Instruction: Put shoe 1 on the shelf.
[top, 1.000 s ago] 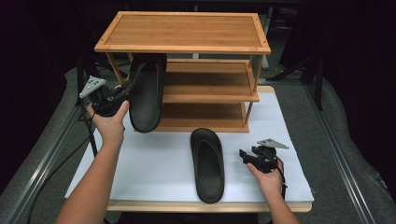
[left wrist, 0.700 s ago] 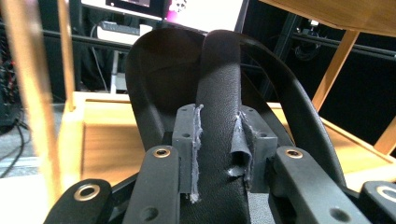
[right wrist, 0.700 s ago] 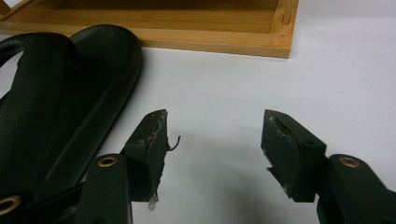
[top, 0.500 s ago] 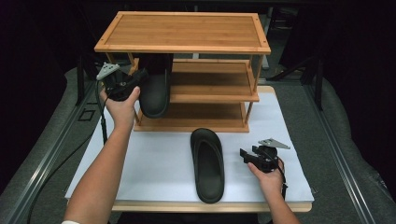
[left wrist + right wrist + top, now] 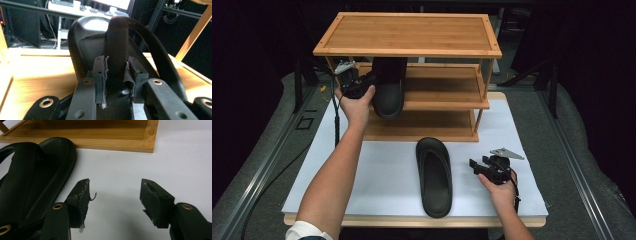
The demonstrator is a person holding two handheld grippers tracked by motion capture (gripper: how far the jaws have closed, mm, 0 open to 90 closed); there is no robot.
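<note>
A bamboo shoe rack (image 5: 412,37) with three shelves stands at the back of the white table (image 5: 377,170). My left gripper (image 5: 364,82) is shut on the strap of a black slide sandal (image 5: 388,90), whose toe end lies in over the middle shelf (image 5: 442,92) while its heel juts out past the front edge. In the left gripper view the pads pinch the strap (image 5: 117,50) above the wooden shelf (image 5: 37,72). A second black sandal (image 5: 434,175) lies on the table, toe toward the rack. My right gripper (image 5: 476,166) rests beside it, open and with nothing between its fingers (image 5: 81,195).
The rack's bottom shelf (image 5: 422,125) is bare, and its front rim (image 5: 105,145) lies just beyond the lying sandal (image 5: 30,177). White tabletop stretches right of the right gripper. Dark floor and rails surround the table.
My left hand has carried the held sandal up and to the right, from left of the rack to the middle shelf. The right gripper and the lying sandal have stayed put.
</note>
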